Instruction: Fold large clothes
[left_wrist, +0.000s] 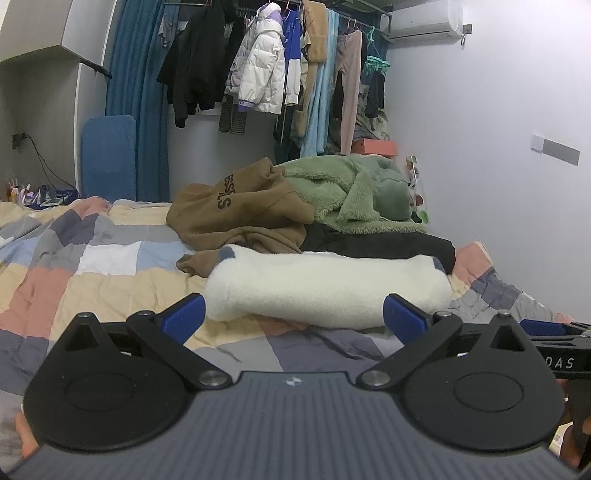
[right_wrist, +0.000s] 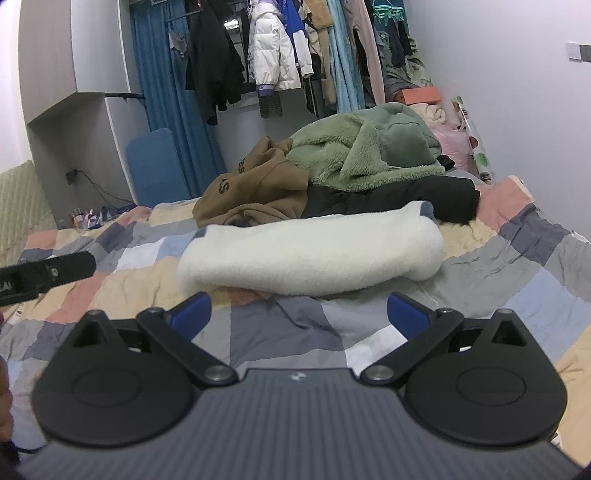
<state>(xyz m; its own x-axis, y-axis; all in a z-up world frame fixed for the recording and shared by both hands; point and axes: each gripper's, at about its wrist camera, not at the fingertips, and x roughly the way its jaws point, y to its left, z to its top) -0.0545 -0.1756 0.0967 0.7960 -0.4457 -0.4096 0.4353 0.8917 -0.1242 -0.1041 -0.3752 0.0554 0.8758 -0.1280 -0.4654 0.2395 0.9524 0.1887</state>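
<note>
Two grippers are held low over the bed, the left gripper and the right gripper each with its fingers spread wide and nothing between them. A white fleece, already folded into a thick bundle, lies on the quilt just beyond both sets of fingers, apart from them. Behind it, touching one another, are heaped a brown hoodie, a green fleece and a black garment, all unfolded. The step in hand is judged to be either the setting aside of the white bundle or the fetching of the next garment from the heap. To do it well, one garment should be taken at two well-separated points, such as the shoulders or hem corners, lifted clear of its neighbours and spread flat on the open quilt in front before any fold is made. Dark letters are printed on the hoodie, but only part can be read, seemingly "SS" and "LS". On the right gripper's body, seen at the edge of the left view, "DAS" is legible.
</note>
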